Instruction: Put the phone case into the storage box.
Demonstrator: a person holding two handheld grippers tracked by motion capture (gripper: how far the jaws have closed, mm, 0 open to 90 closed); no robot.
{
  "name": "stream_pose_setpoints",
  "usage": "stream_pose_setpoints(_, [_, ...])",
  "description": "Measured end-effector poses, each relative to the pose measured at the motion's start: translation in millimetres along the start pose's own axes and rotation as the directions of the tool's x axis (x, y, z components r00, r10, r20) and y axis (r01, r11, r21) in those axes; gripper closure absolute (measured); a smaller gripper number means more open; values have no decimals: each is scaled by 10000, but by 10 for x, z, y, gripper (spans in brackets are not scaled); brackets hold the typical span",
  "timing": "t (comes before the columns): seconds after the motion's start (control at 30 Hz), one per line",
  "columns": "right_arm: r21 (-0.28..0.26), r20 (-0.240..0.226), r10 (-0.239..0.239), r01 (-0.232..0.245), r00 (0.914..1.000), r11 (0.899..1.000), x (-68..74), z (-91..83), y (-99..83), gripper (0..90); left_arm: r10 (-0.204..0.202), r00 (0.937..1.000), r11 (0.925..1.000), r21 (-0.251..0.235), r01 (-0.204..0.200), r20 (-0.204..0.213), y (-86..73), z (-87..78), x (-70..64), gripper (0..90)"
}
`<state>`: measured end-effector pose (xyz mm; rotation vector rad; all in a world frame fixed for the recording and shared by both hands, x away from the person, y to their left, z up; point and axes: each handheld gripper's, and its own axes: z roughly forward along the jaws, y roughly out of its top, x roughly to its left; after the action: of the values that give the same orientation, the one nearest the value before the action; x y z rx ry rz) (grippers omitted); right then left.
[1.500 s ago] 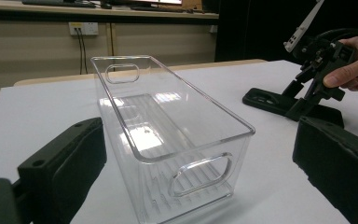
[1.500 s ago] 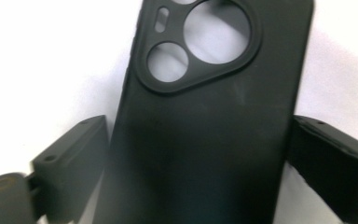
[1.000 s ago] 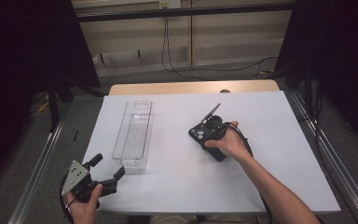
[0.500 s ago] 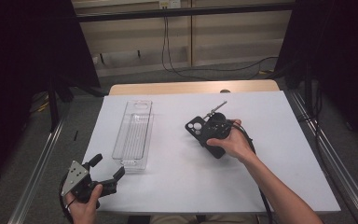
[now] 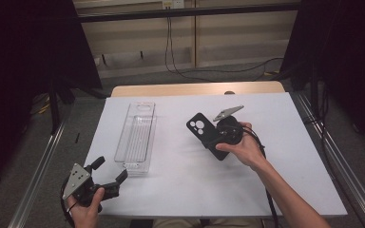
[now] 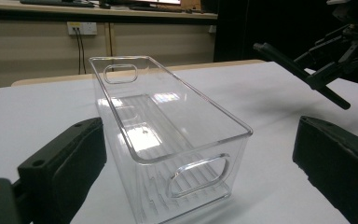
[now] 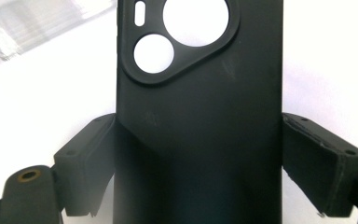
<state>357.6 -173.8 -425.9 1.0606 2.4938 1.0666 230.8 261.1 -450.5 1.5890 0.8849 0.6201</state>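
Right gripper view: matte black phone case [image 7: 200, 116] between tongs [image 7: 198, 163].

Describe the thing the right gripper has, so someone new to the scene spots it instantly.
On the white table, look right of the clear plastic bin to the right gripper. Between its jaws is a black phone case, lifted off the surface. Its raised camera block with two round cutouts and a small slot marks it out.

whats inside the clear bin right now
Nothing: through the clear bin its ribbed floor shows bare from one handle cutout to the other. The black phone case is outside it, gripped by the right tongs above the table.
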Motion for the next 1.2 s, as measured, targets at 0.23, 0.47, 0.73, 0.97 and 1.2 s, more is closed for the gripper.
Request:
stream_pose_setpoints(0.23, [-911, -297, -371, 343, 9989, 9952, 54, -102, -67, 148, 103, 9996, 9999, 32, -104, 282, 65, 12, -25, 29])
stream_pose_setpoints(0.47, [-2052, -847, -543, 359, 9949, 9781, 70, -173, -180, 147, 228, 9975, 9997, 80, -234, 669, 115, 37, -76, 28])
stream_pose_setpoints(0.73, [-3086, -1315, -963, 515, 9866, 9498, 92, -216, -314, 147, 419, 9948, 9987, 257, -444, 932, 152, 67, -127, 29])
stream_pose_setpoints(0.97, [-3544, -1474, -1045, 461, 9835, 9340, 94, -201, -410, 147, 414, 9895, 9984, 331, -463, 1385, 171, 92, -163, 42])
stream_pose_setpoints(1.2, [-4077, -1606, -1445, 677, 9764, 9106, 168, -266, -485, 147, 486, 9817, 9969, 523, -591, 1840, 169, 123, -193, 48])
